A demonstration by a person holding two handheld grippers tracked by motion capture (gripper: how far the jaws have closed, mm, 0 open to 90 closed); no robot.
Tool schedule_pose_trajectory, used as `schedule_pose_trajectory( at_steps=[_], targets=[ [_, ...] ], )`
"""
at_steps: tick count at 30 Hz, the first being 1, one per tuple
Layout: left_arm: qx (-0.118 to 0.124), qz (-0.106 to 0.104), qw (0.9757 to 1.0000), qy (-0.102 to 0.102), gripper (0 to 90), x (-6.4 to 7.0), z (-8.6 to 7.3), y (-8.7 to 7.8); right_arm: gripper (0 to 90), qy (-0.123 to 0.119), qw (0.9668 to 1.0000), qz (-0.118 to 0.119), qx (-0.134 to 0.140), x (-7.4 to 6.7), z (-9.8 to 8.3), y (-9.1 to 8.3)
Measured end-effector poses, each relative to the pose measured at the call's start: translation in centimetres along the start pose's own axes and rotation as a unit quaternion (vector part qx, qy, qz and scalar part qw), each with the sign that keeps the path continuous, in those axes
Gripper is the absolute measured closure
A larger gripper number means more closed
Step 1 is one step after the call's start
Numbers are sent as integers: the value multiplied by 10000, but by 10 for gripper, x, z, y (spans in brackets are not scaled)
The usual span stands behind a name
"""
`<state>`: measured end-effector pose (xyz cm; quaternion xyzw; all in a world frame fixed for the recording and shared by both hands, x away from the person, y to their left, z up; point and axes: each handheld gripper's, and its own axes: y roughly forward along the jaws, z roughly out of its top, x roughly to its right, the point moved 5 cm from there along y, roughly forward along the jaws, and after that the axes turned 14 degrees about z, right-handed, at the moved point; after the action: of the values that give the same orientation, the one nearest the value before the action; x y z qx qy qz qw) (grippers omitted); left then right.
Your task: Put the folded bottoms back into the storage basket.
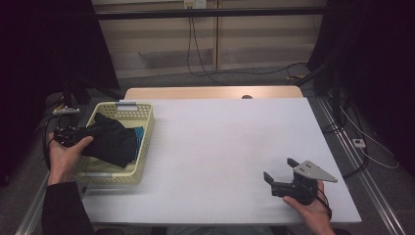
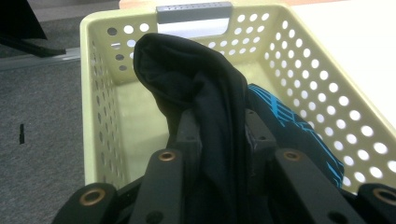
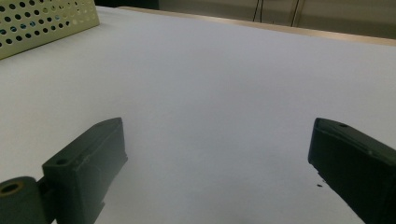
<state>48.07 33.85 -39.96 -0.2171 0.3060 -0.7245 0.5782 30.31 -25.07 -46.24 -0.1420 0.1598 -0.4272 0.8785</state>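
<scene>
The white table (image 1: 220, 147) takes up the middle of the high view, bare but for what sits at its edges. At centre left stands the pale yellow basket (image 1: 145, 142), its walls punched with round holes and a grey handle at the far end. Draped in it, and bulging above its rim, is the black garment (image 1: 112, 139), a soft, matte, heavily folded cloth. In the left gripper view it rises as a rounded hump in the upper middle of the frame, with a second dark cloth with blue lines (image 2: 285, 116) tucked beneath it at the right.

The left gripper (image 2: 219, 144) sits at the left edge of the high view, and its jaws are pinched narrow on a thick fold of the black garment. The right gripper (image 1: 280, 171) rests low on the table at the lower right, jaws spread wide with nothing between them.

The likely trouble is the hold itself. Only one fold seems caught, so the limp cloth could slide out under its own hanging weight if lifted quickly. The garment could also drag the blue-lined cloth along, since the two lie touching. A trailing end might snag the basket rim and tip or shift the light basket, which sits close to the table's left edge.
</scene>
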Motion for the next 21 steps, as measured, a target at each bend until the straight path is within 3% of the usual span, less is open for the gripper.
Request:
schedule_pose_trajectory(
  at_steps=[7,10,12,16,21],
  targets=[
    [204,-159,9996,90,734,9,11,11,40,35,10000,-31,8,2,0,0],
    [350,-399,9985,146,733,16,17,15,40,33,10000,-33,5,2,0,1],
    [321,-327,9989,127,732,16,16,20,40,40,10000,-36,-1,2,0,1],
    [49,12,9999,93,722,6,8,25,40,38,10000,-44,-7,2,-1,0],
    [-253,293,9992,6,705,-4,-1,27,40,24,10000,-36,-15,1,0,1]
  ],
)
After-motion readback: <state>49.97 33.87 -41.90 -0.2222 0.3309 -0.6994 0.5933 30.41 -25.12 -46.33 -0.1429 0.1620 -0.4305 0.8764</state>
